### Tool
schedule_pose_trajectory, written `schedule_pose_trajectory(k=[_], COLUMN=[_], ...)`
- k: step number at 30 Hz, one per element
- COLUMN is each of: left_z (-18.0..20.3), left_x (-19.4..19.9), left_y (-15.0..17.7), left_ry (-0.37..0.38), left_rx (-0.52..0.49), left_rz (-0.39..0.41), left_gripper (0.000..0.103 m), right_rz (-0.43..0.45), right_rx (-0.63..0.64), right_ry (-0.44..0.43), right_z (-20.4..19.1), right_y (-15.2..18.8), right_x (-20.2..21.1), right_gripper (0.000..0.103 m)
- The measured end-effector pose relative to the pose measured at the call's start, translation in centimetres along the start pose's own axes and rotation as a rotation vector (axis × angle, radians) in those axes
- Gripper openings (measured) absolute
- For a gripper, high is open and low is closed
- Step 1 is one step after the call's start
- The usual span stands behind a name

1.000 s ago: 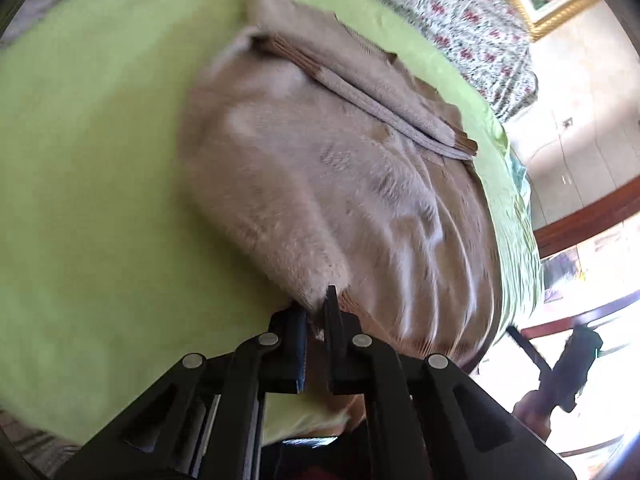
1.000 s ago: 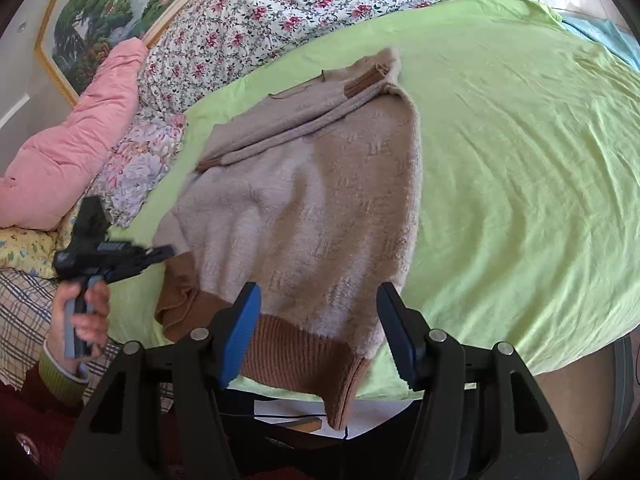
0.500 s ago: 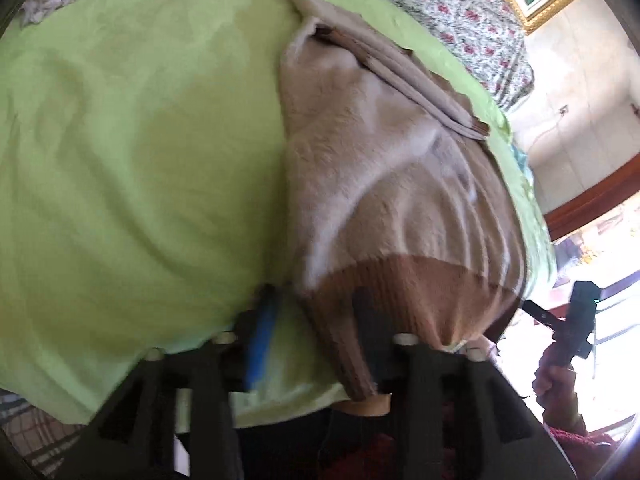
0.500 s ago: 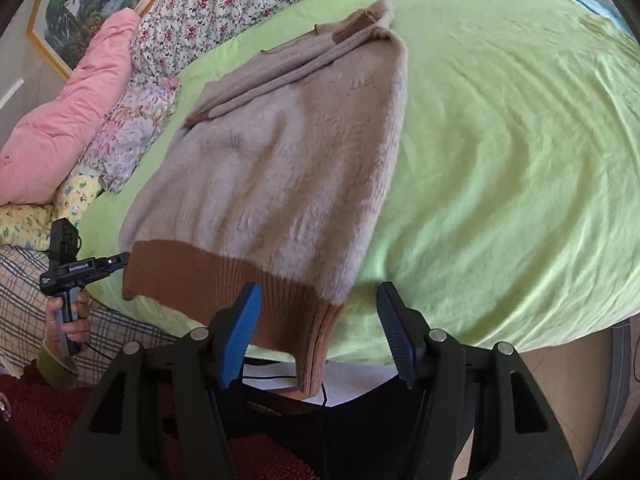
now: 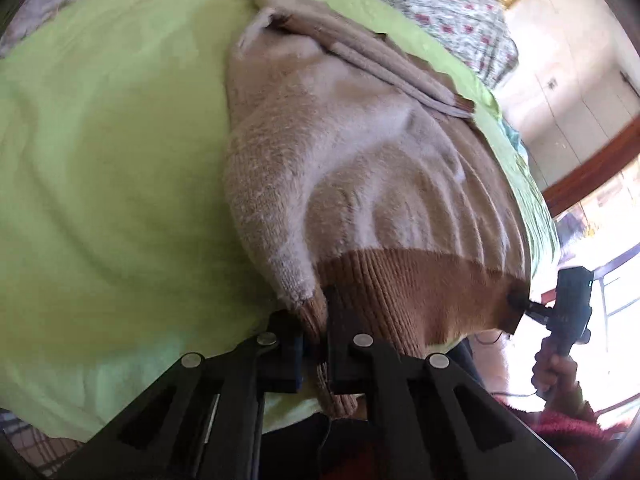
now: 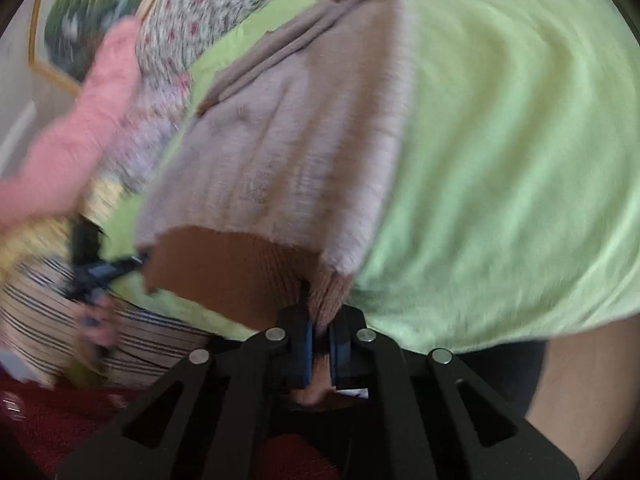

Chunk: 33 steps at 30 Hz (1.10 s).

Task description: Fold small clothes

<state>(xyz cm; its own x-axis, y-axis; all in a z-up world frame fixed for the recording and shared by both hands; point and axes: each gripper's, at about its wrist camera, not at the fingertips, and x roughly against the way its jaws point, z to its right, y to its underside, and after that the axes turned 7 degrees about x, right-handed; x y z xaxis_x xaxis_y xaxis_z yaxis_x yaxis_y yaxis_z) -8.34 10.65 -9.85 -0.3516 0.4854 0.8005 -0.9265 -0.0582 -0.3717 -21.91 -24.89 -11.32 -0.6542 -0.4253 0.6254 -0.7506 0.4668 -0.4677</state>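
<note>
A beige knit sweater with a brown ribbed hem lies on the green sheet, sleeves folded across its far end. My left gripper is shut on the hem's near corner, its jaws closing tight with the knit pinched between the pads. Across the hem, the right gripper bites the other corner, held by a hand. In the blurred right wrist view, my right gripper is shut on its hem corner, jaws closing on the knit. The left gripper holds the hem's far-left corner.
The hem hangs over the bed's near edge. A pink pillow and a floral pillow lie at the head of the bed, under a framed picture. A striped blanket and a red rug lie below.
Half a second ago both grippers stood open around the hem's corners; now both are shut on them. Both have sunk lower, and the hem is stretched out between them.
</note>
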Motion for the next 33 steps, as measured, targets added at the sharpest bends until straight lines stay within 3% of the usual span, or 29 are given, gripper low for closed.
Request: schedule_pose_trajectory(k=[3, 7, 14, 18, 24, 33], left_z=[-0.2, -1.3, -1.0, -0.4, 1.3, 3.8], left_x=[1.2, 0.7, 3.5, 5.2, 6.3, 5.5], left_y=[1.4, 2.3, 1.6, -0.2, -5.9, -20.1], left_ry=[0.025, 0.051, 0.193, 0.257, 0.332, 0.339], left_rx=[-0.015, 0.034, 0.049, 0.063, 0.068, 0.069], left_rz=[0.021, 0.002, 0.105, 0.174, 0.282, 0.419], left_gripper=[0.004, 0.004, 0.004, 0.004, 0.004, 0.004], right_rz=[0.065, 0.096, 0.101, 0.155, 0.279, 0.431], right_rx=[-0.035, -0.069, -0.016, -0.013, 0.05, 0.078], right_ry=[-0.067, -0.088, -0.148, -0.199, -0.242, -0.196], right_z=[0.4, 1.8, 0.3, -0.1, -2.4, -3.0], right_y=[0.6, 0.7, -0.1, -1.7, -7.8, -22.9], right_x=[2.6, 4.3, 4.5, 5.3, 6.6, 5.0], right_gripper=[0.006, 0.006, 0.006, 0.006, 0.006, 0.006])
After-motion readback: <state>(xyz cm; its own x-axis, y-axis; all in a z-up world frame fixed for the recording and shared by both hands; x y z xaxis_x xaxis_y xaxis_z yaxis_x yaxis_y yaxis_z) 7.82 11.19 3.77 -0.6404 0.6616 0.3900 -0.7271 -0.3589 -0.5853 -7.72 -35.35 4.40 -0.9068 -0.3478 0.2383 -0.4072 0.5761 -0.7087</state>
